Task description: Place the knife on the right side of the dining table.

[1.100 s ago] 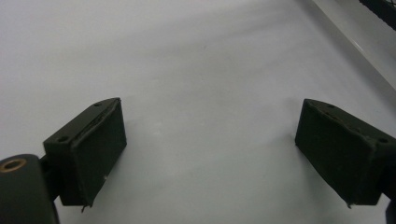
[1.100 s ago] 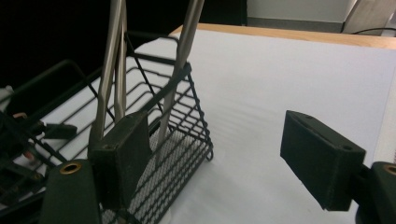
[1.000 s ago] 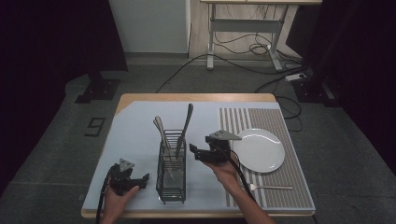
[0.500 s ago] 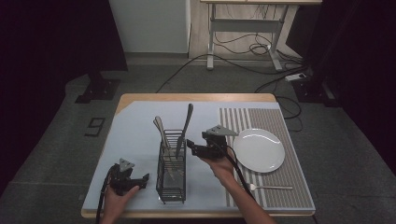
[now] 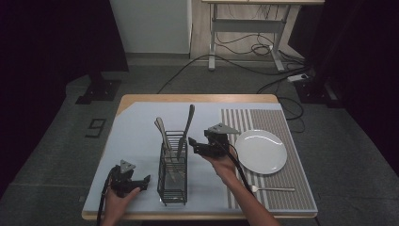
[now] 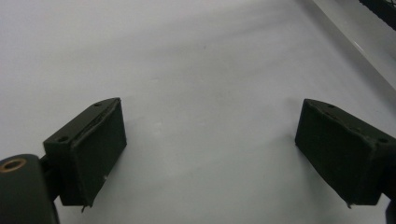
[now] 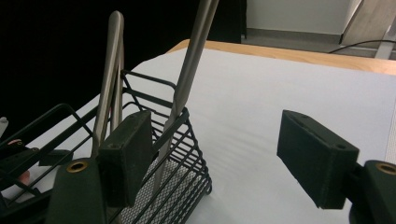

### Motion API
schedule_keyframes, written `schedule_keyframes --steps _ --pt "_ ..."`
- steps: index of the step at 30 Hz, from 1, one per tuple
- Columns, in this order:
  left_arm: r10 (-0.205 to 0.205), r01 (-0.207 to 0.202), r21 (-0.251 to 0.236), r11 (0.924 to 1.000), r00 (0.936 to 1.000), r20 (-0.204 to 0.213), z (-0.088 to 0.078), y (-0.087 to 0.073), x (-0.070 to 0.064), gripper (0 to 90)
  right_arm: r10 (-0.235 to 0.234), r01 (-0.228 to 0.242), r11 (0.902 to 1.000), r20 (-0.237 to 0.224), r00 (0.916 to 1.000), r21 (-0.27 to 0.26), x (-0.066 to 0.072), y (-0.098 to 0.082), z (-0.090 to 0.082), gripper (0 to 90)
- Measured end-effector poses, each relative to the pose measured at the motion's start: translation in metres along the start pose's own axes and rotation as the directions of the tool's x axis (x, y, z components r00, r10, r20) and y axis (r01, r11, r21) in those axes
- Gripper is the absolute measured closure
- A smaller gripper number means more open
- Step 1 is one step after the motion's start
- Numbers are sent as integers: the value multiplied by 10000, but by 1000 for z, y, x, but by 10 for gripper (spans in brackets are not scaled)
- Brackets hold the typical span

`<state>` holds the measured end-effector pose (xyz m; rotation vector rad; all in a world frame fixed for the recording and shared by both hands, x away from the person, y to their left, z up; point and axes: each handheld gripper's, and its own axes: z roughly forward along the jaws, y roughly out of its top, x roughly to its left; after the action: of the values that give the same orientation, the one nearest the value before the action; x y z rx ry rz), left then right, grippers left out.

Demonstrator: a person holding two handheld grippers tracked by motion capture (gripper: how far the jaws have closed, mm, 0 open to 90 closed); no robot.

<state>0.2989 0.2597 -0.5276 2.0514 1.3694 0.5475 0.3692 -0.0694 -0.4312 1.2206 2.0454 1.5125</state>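
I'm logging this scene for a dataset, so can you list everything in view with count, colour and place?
wire caddy: one, black, near the front middle of the table.
utensils: at least three, silver, handles sticking up out of the caddy's far end.
plate: one, white, on the striped mat at the right.
loose utensil: one, silver, lying on the striped mat in front of the plate; type too small to tell.
striped mat: one, grey and white, right part of the table.
table cover: one, pale blue-grey, left and middle.
left hand-held gripper: one, black, low at the front left, jaws open and empty.
right hand-held gripper: one, black, beside the caddy, jaws open.
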Motion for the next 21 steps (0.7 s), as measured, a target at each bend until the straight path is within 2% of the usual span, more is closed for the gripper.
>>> schedule_keyframes --steps 21 --pt "3 -3 -4 10000 10000 1 0 0 0 84 -279 280 9996 58 9996 -41 5 19 15 306"
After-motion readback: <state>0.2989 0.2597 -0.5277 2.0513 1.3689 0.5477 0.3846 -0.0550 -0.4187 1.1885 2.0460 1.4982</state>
